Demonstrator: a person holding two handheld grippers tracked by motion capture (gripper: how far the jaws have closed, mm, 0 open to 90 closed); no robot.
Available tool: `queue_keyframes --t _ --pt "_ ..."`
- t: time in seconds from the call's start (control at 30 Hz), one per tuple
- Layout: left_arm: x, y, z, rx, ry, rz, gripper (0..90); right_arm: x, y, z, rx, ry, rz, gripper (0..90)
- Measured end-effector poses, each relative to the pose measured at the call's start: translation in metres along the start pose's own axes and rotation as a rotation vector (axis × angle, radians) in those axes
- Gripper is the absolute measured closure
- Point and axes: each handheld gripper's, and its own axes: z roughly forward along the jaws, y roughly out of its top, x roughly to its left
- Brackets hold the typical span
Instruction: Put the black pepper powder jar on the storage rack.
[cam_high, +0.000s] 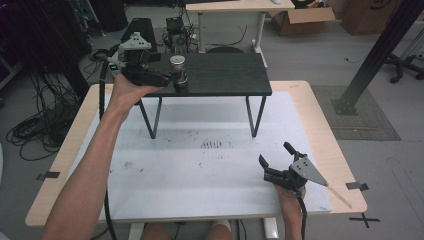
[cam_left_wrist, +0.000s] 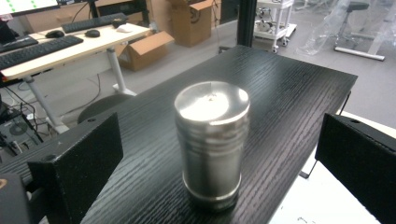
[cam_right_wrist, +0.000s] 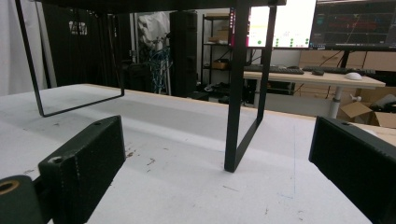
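The steel canister (cam_left_wrist: 212, 147) stands upright near the black shelf's (cam_high: 225, 75) left front edge, so the left tool (cam_high: 176, 76), jaws spread, brackets it; the right tool (cam_high: 274, 154) idles open above the counter's (cam_high: 200, 165) right front corner.

high: above, fwd-down | L cam: close on shelf (cam_left_wrist: 289, 84) | R cam: low, shelf leg (cam_right_wrist: 236, 93)

Left claw (cam_high: 176, 79) raised, arm outstretched, jaws wide apart. Right claw (cam_high: 275, 159) low, jaws spread.
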Motion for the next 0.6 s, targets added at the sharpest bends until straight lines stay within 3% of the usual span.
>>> queue_keyframes --t 0.33,0.6 --pt "-0.003 -0.009 -0.022 -0.026 0.020 0.012 1.3 0.000 0.000 0.000 0.003 0.001 0.001 3.9" --pt "-0.007 -0.024 -0.050 -0.052 0.041 0.019 1.3 0.000 0.000 0.000 0.003 0.002 0.001 3.9"
